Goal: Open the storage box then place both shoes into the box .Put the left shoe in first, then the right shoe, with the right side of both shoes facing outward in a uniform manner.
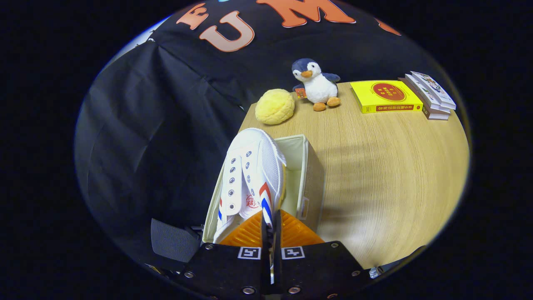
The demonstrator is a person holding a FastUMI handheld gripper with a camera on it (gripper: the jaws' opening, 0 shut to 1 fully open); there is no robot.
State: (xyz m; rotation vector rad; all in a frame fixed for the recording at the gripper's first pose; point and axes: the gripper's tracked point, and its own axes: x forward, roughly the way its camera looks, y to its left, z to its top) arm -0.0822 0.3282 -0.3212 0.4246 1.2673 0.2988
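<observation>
The gripper (271,228) is clamped tight on a white shoe (250,179), both fingers pinching the upper by its heel end, right where the red and blue stripes run. That shoe stretches straight away from the fingers, long axis pointing to the far side, toe out ahead and raised, laces side turned to the left. Directly beneath and around it sits the storage box (309,175), open at the top, its pale lining showing on the right of the shoe and its tan outer wall just beyond that. Shoe and box look lined up lengthwise, and that is the relation everything hangs on: the drop looks like straight down along the box's length, no turning needed. Whether the sole is already touching the box floor, I cannot tell; the shoe hides it. Which shoe of the pair this is, also hard to call. Far across the wooden table (387,166) stand a plush penguin (316,85), a yellow round cushion (275,107) and some books (399,98), well clear.
</observation>
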